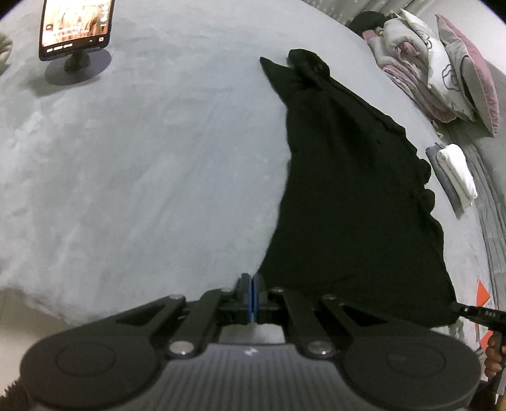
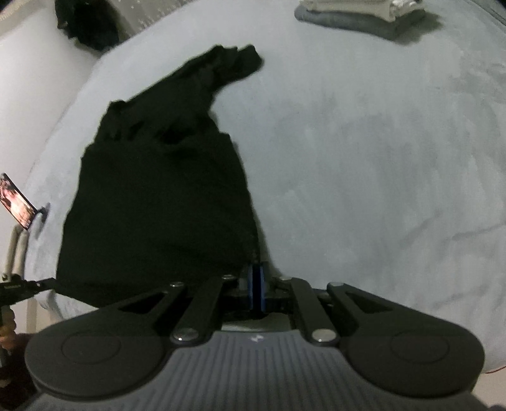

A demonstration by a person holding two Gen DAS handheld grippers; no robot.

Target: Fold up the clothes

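A black garment [image 1: 348, 189] lies spread on the grey bed sheet [image 1: 126, 158], narrow at its bunched far end and wide at the near hem. My left gripper [image 1: 252, 286] is shut on the hem's left corner, its blue pads pressed together. In the right wrist view, the same garment [image 2: 158, 189] runs away from my right gripper [image 2: 256, 278], which is shut on the hem's right corner. Each gripper shows in the other's view: the right gripper [image 1: 458, 308] and the left gripper [image 2: 50, 281] both pinch the hem, which is drawn out between them.
A phone on a round stand [image 1: 76, 28] stands far left on the bed. Pillows [image 1: 458, 72] and a heap of clothes [image 1: 370, 20] line the far right side. A folded white and grey stack [image 1: 452, 174] lies beside the garment. The bed's near edge falls off under the grippers.
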